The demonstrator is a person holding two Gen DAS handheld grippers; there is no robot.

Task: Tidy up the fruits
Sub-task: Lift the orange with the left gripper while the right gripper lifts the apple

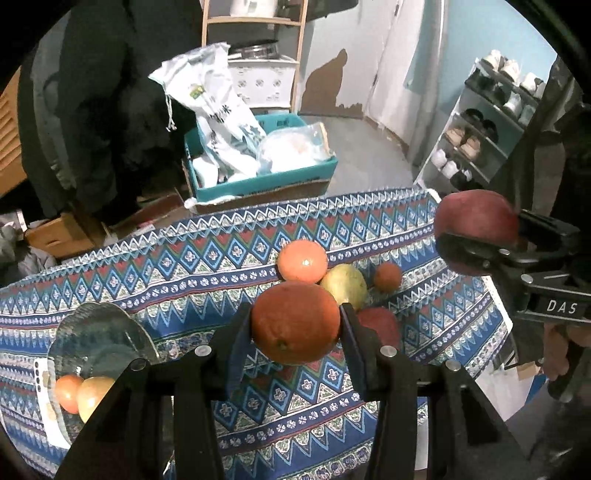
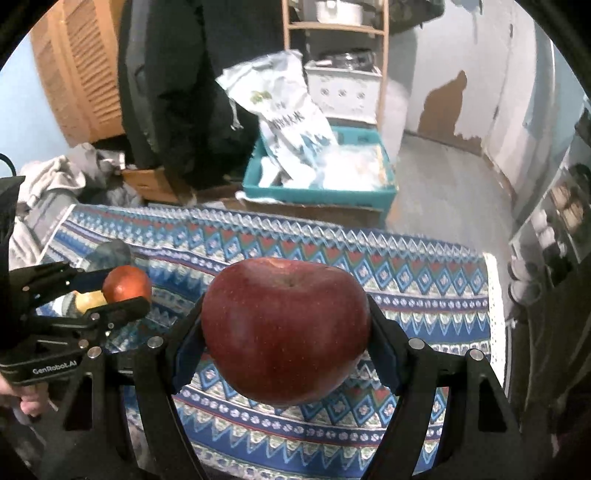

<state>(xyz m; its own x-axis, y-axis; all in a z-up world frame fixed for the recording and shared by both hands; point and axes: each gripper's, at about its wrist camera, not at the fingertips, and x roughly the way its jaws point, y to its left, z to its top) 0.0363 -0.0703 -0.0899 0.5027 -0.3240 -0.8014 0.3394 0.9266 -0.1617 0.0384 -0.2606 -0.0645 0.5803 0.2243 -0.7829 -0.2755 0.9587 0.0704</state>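
Note:
My left gripper (image 1: pixel 295 323) is shut on an orange (image 1: pixel 295 321), held above the patterned tablecloth (image 1: pixel 184 280). My right gripper (image 2: pixel 286 336) is shut on a dark red apple (image 2: pixel 286 336), held above the cloth; it also shows at the right of the left wrist view (image 1: pixel 476 230). On the cloth beyond the left gripper lie an orange (image 1: pixel 302 260), a yellow-green pear (image 1: pixel 345 284), a small tangerine (image 1: pixel 387 277) and a red apple (image 1: pixel 378 325). A glass bowl (image 1: pixel 96 332) at the left holds two orange-yellow fruits (image 1: pixel 83 393).
Behind the table stands a teal crate (image 1: pixel 266 181) with white bags on a cardboard box. A shoe rack (image 1: pixel 484 129) is at the right. A dark coat (image 1: pixel 103 103) hangs at the left. A wooden shelf (image 1: pixel 255 22) stands at the back.

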